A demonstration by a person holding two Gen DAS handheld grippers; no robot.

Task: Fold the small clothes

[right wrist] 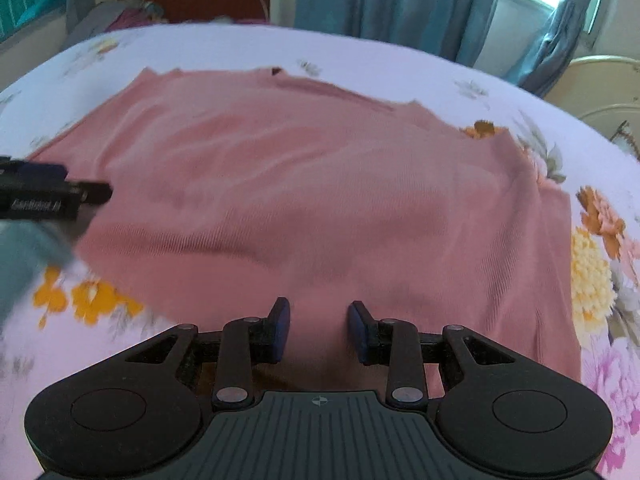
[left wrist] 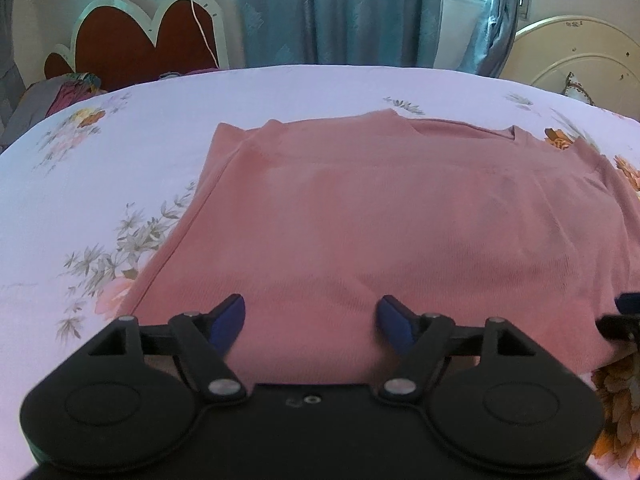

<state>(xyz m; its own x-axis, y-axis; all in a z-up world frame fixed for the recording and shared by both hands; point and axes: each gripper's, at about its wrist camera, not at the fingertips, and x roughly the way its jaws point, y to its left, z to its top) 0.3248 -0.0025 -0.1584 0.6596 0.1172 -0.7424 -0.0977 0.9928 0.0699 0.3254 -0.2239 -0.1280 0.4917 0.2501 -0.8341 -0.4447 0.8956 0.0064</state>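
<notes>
A pink knit garment lies flat on the flowered bed sheet, with a folded layer across its far part. My left gripper hovers at the garment's near edge with its jaws wide apart; only flat cloth shows below the blue pads. In the right wrist view the same garment fills the middle. My right gripper stands over its near edge, jaws partly apart, nothing pinched between the pads. The left gripper shows blurred at that view's left edge. The right gripper's tip peeks in at the right of the left wrist view.
The pale sheet stretches around the garment on all sides. Behind the bed stand a red scalloped headboard, blue curtains and a cream round frame. A heap of clothes lies at the far left corner.
</notes>
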